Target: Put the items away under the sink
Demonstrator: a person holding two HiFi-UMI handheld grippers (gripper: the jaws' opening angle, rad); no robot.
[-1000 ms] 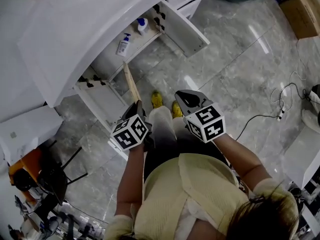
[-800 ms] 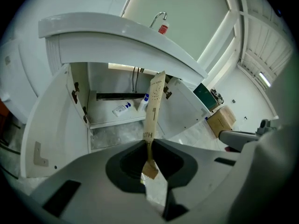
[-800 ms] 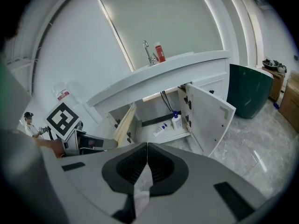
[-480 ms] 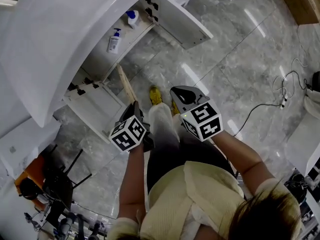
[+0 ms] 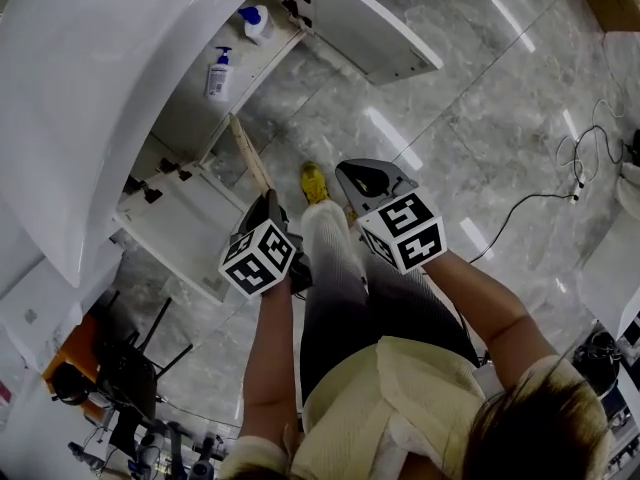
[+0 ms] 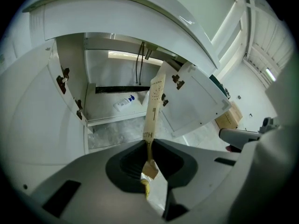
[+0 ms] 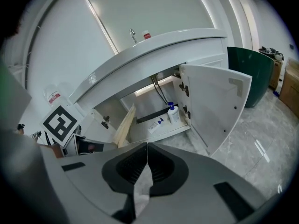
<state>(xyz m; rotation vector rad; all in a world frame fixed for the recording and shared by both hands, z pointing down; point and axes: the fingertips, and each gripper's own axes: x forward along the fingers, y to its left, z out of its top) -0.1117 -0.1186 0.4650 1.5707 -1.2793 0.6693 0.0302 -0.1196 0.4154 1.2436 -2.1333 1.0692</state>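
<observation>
- While I watch the head view, the left gripper (image 5: 264,204) is clamped on the lower end of a long tan strip (image 5: 250,158), which slants toward the open sink cabinet (image 5: 180,123).
- Right gripper (image 5: 362,180): jaws pressed together, nothing between.
- Cabinet floor: pump bottle (image 5: 218,73) lying flat; blue-capped bottle (image 5: 256,22) upright nearby.
</observation>
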